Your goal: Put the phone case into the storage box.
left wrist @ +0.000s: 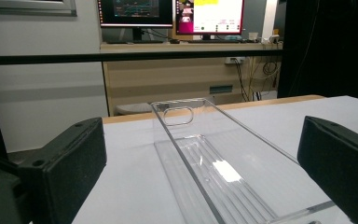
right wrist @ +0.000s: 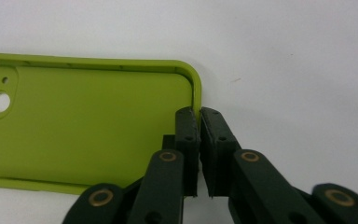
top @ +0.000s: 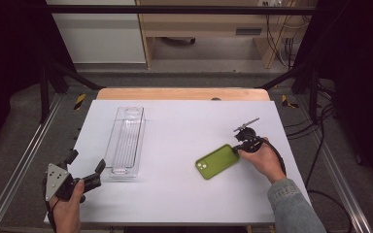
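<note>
White matte tabletop (top: 175, 194) on a wooden bench, grey floor and dark frame rails around it; monitors and a desk behind, seen from the left gripper view.

Clear plastic organiser tray (top: 126, 141): long, narrow, ribbed floor, slot handles at each short end. Lies left of centre, long axis running away from the person. Nothing inside it. Left gripper (top: 83, 167) sits just short of its near end, jaws spread wide with nothing between them; in the left gripper view the tray (left wrist: 214, 158) runs straight ahead between the two black pads.

Green phone case (top: 217, 161): soft-looking silicone, rounded corners, open side up, camera cut-outs at the near-left end. Lies right of centre, long axis diagonal, rising toward the far right. Well apart from the tray, nothing between them.

Right gripper (top: 240, 145) at the case's far-right short end. In the right gripper view the right gripper (right wrist: 198, 116) jaws are clenched on the raised rim of the case (right wrist: 84, 126), one pad inside the wall, one outside
</note>
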